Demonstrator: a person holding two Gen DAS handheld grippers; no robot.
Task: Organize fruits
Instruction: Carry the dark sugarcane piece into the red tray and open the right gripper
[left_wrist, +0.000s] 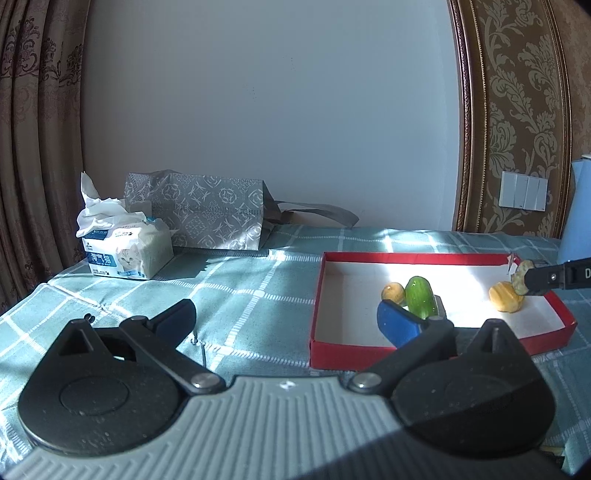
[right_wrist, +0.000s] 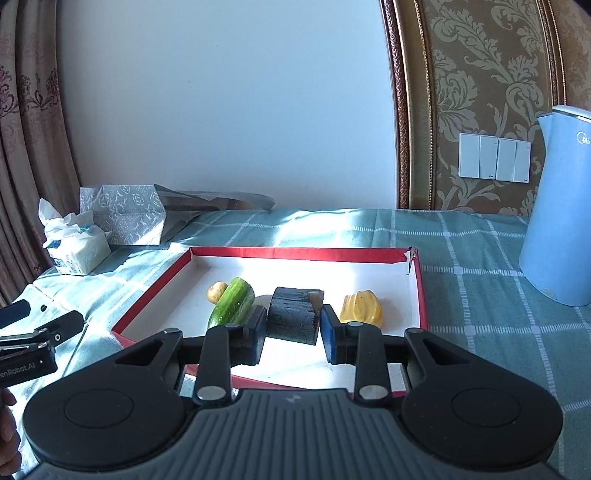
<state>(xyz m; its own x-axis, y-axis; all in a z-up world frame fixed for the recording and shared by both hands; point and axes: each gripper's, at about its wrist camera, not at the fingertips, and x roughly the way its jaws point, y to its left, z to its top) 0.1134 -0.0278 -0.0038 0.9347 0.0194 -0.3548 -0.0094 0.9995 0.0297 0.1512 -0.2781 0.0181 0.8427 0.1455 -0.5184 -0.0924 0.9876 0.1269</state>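
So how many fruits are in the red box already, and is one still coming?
Three pieces already lie in the red-walled cardboard box: a small round tan fruit, a green cucumber and a ribbed yellow fruit. The right gripper is shut on a dark, rough chunk above the box, not yet set down. The left gripper is open and holds nothing. No other loose fruit shows on the checked cloth.

Glossy cucumber (right_wrist: 232, 304), matt cardboard tray (right_wrist: 303, 254), woven cloth tablecloth (right_wrist: 480, 295).

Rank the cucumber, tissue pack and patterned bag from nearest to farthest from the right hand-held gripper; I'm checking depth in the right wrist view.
1. Cucumber, in the red tray, just left of the right hand-held gripper.
2. Tissue pack, far left.
3. Patterned bag, behind the pack.
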